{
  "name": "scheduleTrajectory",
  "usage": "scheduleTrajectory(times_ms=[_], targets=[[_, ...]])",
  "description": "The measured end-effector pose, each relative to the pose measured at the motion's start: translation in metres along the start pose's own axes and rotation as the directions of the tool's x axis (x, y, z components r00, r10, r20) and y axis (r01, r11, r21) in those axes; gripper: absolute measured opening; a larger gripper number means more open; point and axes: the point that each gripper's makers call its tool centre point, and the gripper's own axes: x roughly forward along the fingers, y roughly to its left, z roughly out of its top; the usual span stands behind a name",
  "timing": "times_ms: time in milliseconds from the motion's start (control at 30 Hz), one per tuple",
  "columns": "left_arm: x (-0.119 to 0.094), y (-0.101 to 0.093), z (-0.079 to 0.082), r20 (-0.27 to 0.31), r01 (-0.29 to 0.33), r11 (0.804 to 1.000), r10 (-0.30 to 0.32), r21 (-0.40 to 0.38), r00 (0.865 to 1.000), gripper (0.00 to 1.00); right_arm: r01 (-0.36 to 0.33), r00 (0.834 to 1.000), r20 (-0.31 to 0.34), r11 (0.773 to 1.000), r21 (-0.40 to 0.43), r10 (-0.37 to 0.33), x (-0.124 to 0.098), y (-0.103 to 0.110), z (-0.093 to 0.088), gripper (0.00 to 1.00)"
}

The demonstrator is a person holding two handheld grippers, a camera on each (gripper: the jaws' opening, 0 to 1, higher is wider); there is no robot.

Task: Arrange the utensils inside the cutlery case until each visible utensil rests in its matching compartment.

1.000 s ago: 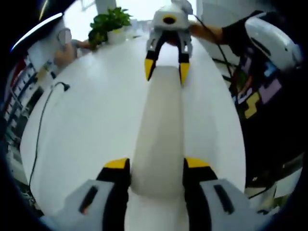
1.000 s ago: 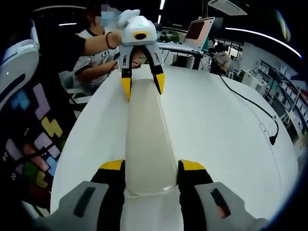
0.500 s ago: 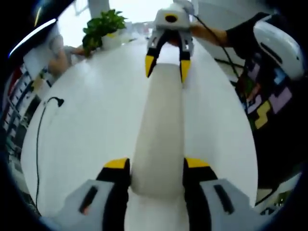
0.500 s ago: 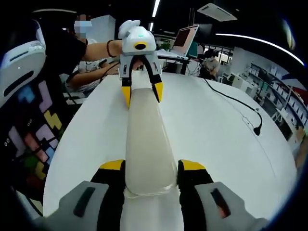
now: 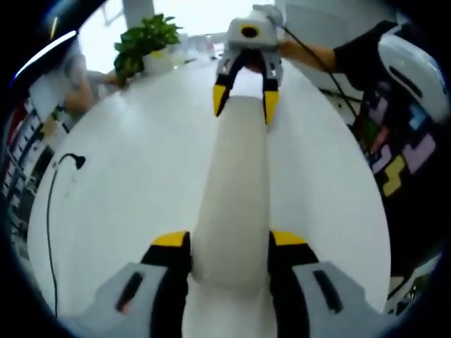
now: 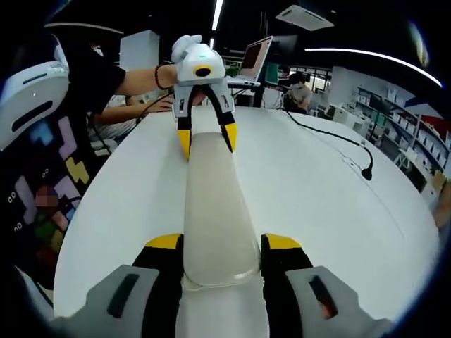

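Case held end to end by both grippers

Cutlery case [image 5: 236, 190] is a long, pale, cloudy box stretched between the two grippers above the white table [image 5: 127, 183]. In the left gripper view, the left gripper [image 5: 229, 253] has its yellow-tipped jaws pressed against the near end, one on each side wall. The right gripper [image 5: 244, 102] pinches the far end the same way. The right gripper view mirrors this: the right gripper [image 6: 222, 257] clamps the near end and the left gripper [image 6: 206, 139] the far one.

Holding both short ends likely keeps so long a box level and stops it twisting. I cannot tell whether it rests on the table or hangs just above it. No utensils can be made out through its walls, so the sorting appears not yet begun. A potted plant [image 5: 141, 44] and a black cable [image 5: 60, 179] sit well apart.
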Motion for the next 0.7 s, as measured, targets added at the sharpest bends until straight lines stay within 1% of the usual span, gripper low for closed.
scheduleTrajectory(times_ms=[100, 267, 333, 367, 567, 633, 700], targets=[[0.0034, 0.0021, -0.0009, 0.002, 0.008, 1.000, -0.008, -0.004, 1.000, 0.46, 0.000, 1.000, 0.001, 1.000, 0.008, 0.000, 0.0008, -0.0022, -0.0015, 0.44], [0.0033, 0.0049, -0.0012, 0.017, 0.018, 1.000, -0.018, -0.010, 1.000, 0.46, -0.003, 1.000, 0.002, 1.000, 0.025, 0.003, 0.0034, -0.0027, -0.0036, 0.44], [0.0034, 0.0045, -0.0011, 0.021, 0.026, 1.000, -0.026, -0.015, 0.999, 0.46, -0.011, 1.000, 0.007, 0.999, 0.041, 0.011, 0.0052, -0.0020, -0.0065, 0.44], [0.0035, 0.0040, -0.0013, 0.019, 0.028, 0.999, -0.027, -0.019, 0.999, 0.46, -0.012, 1.000, 0.020, 0.999, 0.045, 0.011, 0.0049, -0.0024, -0.0055, 0.45], [0.0039, 0.0029, -0.0026, 0.033, 0.037, 0.999, -0.035, -0.037, 0.999, 0.47, -0.018, 1.000, 0.023, 0.999, 0.051, 0.016, 0.0080, -0.0022, -0.0059, 0.45], [0.0039, 0.0024, -0.0026, 0.041, 0.040, 0.999, -0.038, -0.035, 0.998, 0.47, -0.019, 1.000, 0.026, 0.997, 0.068, 0.017, 0.0094, -0.0025, -0.0069, 0.46], [0.0040, 0.0017, -0.0025, 0.045, 0.042, 0.999, -0.040, -0.032, 0.998, 0.47, -0.018, 0.999, 0.047, 0.997, 0.076, 0.014, 0.0090, -0.0025, -0.0066, 0.46]])
